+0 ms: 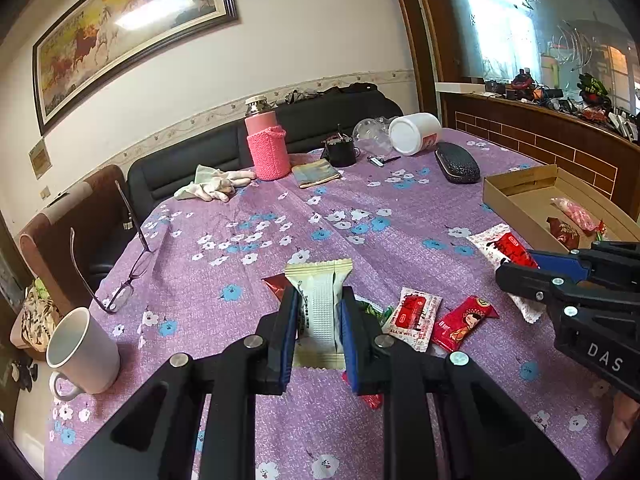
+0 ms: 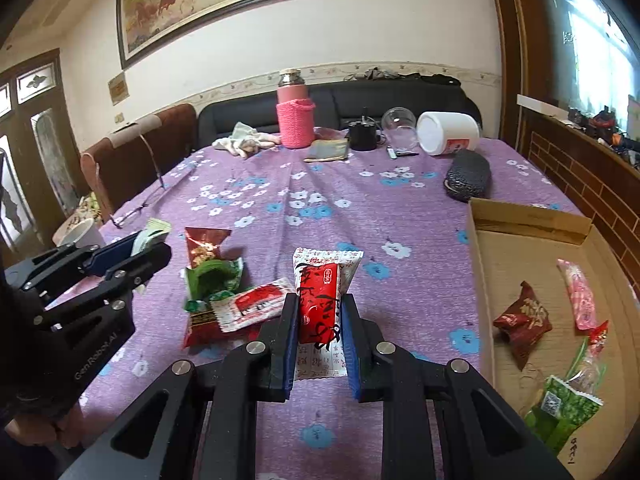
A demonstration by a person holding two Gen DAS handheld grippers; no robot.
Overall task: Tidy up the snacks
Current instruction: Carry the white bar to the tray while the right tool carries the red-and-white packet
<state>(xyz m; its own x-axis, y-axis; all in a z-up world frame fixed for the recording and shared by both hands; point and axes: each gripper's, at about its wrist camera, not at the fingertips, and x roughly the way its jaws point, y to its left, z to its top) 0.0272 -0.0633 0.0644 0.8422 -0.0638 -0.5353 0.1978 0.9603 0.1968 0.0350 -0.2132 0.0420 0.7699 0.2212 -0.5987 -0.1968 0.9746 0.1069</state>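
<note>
My left gripper (image 1: 319, 300) is shut on a cream and white snack packet (image 1: 319, 304), held above the purple floral tablecloth (image 1: 280, 220). My right gripper (image 2: 319, 304) is shut on a red and white snack packet (image 2: 320, 300); the same packet (image 1: 504, 250) shows in the left wrist view at the right. Loose snacks lie on the cloth between the grippers: a red-and-white sachet (image 1: 416, 316), a red packet with a cartoon face (image 1: 460, 322), a green packet (image 2: 214, 280) and a dark red one (image 2: 204, 246). A cardboard box (image 2: 484, 264) at the right holds several snacks.
A white mug (image 1: 84, 350) stands near the left table edge, with eyeglasses (image 1: 120, 292) beside it. At the far side are a pink knitted bottle (image 1: 266, 148), a cloth (image 1: 216, 186), a black cup (image 1: 340, 152), a tipped white jar (image 1: 414, 132) and a dark case (image 1: 456, 162).
</note>
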